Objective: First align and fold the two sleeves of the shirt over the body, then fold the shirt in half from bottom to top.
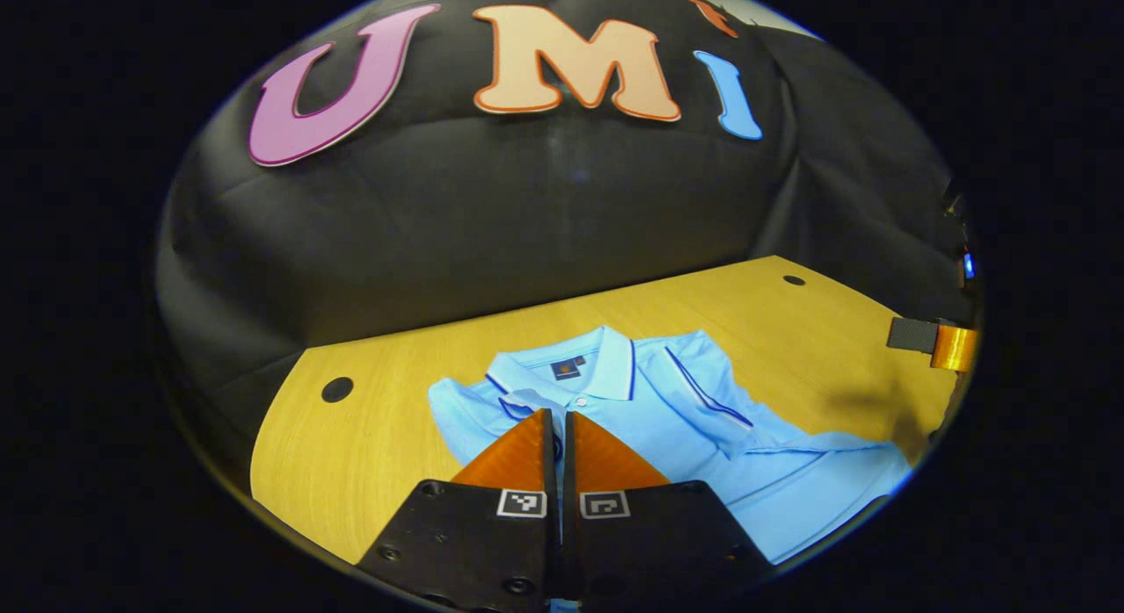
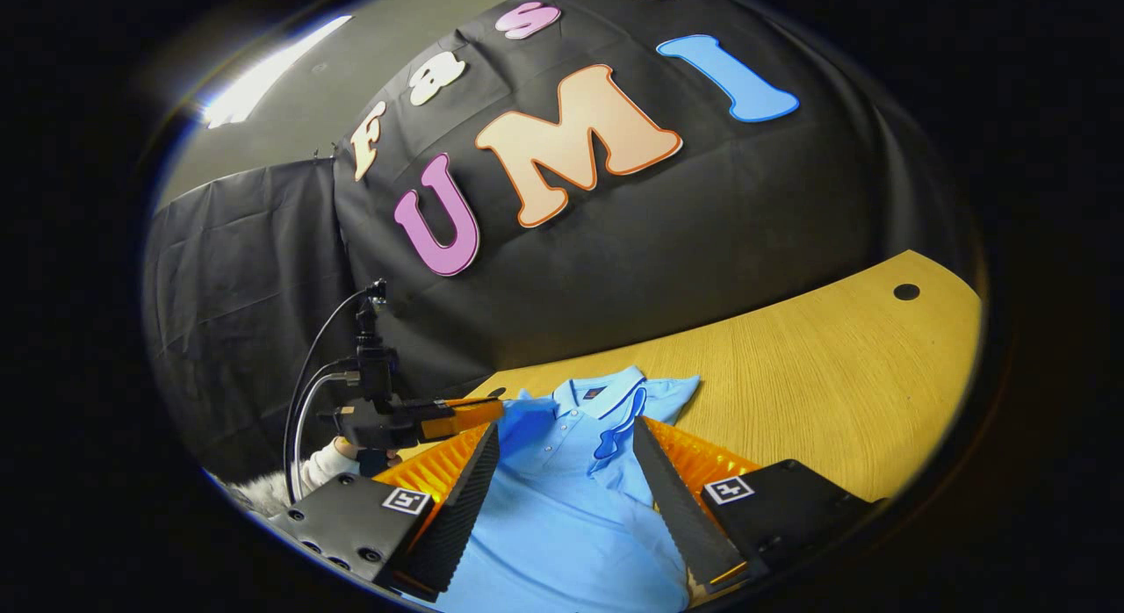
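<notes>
1. A light blue polo shirt (image 1: 667,420) lies face up on a wooden table (image 1: 369,437), its collar toward the black cloth wall at the back.
2. In the left gripper view, the left gripper (image 1: 559,424) hangs over the shirt just below the collar (image 1: 606,367). Its two fingers stand together with only a thin slit between them. I cannot tell whether any cloth is caught in that slit.
3. A sleeve (image 1: 702,385) with dark trim lies folded in over the body of the shirt, to the right of the collar in this view. The other sleeve (image 1: 465,411) spreads flat on the table to the left of the fingers.
4. At the right edge of the same view the tip of the other gripper shows above the table, apart from the shirt.
5. In the right gripper view, the right gripper (image 2: 566,472) has its fingers wide apart, with the shirt (image 2: 562,508) showing between them. They hold nothing.
6. A folded sleeve (image 2: 623,424) lies on the shirt's chest near the right-hand finger.
7. Farther off to the left, a hand (image 2: 338,459) in a white sleeve holds the left gripper (image 2: 487,409), whose tip reaches the shirt's shoulder.
8. The table (image 2: 834,376) has a small round hole (image 2: 906,292) near its far corner.
</notes>
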Demonstrator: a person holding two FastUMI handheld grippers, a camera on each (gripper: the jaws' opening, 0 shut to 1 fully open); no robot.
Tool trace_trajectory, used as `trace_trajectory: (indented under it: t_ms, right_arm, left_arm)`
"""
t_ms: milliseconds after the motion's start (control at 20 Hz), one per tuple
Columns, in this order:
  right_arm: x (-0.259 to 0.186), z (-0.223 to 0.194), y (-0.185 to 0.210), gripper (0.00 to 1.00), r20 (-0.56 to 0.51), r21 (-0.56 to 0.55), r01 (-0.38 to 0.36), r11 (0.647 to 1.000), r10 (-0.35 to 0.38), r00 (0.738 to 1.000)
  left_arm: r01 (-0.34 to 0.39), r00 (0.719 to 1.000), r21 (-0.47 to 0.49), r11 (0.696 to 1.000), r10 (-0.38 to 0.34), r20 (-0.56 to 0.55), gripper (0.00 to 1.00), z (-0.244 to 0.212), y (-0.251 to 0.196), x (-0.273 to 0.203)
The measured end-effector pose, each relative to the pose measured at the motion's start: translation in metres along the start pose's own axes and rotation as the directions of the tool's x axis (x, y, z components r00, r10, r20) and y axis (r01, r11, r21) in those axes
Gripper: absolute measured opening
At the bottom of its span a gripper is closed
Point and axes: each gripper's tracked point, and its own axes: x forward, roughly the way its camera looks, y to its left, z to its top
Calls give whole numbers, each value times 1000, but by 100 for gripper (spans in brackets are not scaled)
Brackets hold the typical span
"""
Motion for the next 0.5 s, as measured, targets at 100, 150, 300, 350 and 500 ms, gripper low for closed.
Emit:
trace_trajectory:
  t_ms: [100, 150, 300, 350, 500]
  right_arm:
    - [-1, 0, 0, 97, -1, -2, 1, 1000, -1, 1000]
    - [-2, 1, 1, 97, -1, -3, 1, 1000, -1, 1000]
    - [-2, 0, -2, 97, -3, -13, 10, 1000, -10, 1000]
    - [-2, -1, -3, 97, -4, -18, 14, 1000, -14, 1000]
    - [0, -4, -8, 97, -8, -43, 39, 998, -40, 999]
  left_arm:
    - [-5, 1000, 23, 1000, 5, 9, 6, 3, -8, 4]
    - [3, 1000, 25, 1000, -4, 19, 7, 5, -13, 6]
    - [6, 1000, 24, 1000, -6, 25, 27, 7, -16, -1]
    - [12, 1000, 26, 1000, -13, 27, 37, 6, -16, -5]
    - [-40, 998, 14, 999, 39, 53, 64, 4, -2, -26]
